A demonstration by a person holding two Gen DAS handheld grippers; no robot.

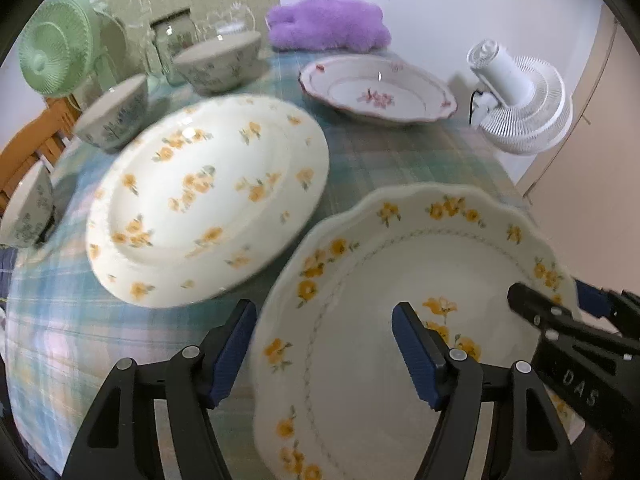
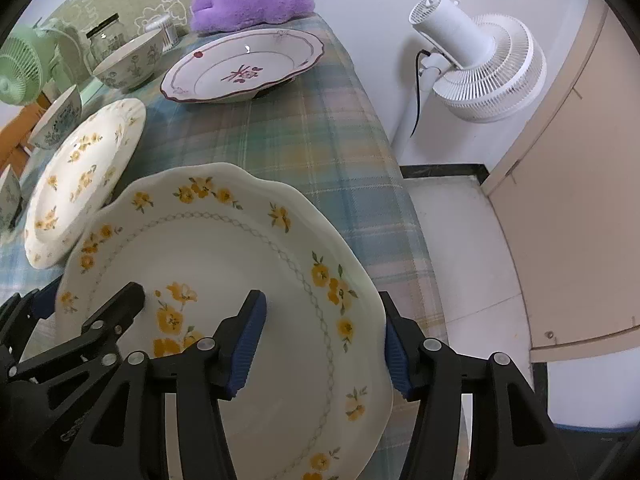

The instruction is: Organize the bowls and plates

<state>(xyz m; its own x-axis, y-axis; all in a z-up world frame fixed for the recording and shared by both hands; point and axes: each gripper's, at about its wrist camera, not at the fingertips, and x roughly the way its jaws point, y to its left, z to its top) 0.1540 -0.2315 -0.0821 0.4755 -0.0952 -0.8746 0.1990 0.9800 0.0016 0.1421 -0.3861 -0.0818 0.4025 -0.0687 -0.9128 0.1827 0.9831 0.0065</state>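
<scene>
**Scalloped plate bracketed from both sides**

Because both grippers straddle opposite edges of the scalloped white plate with yellow flowers and a chain-pattern ring [image 2: 224, 280], the coming move turns on that left-right bracket across it. The left gripper [image 1: 324, 348] has one blue pad outside the plate's left rim and the other over its well; its jaws stand apart, with clear gaps to the rim. The right gripper [image 2: 324, 344] has one pad over the well and the other just outside the right rim; its jaws are also apart, and I cannot tell whether the outer pad touches the china. The plate appears to rest on the plaid-clothed worktop [image 2: 288, 148], at its near edge.

Left of the scalloped plate, just beside it, lies the round white plate scattered with yellow flowers [image 1: 208, 200], probably the stacking target. Beyond the scalloped plate sits the white plate with a dark red rim and pink blossoms [image 2: 244, 68]. Both hands look equally near, so a two-handed lift seems likely.
</scene>
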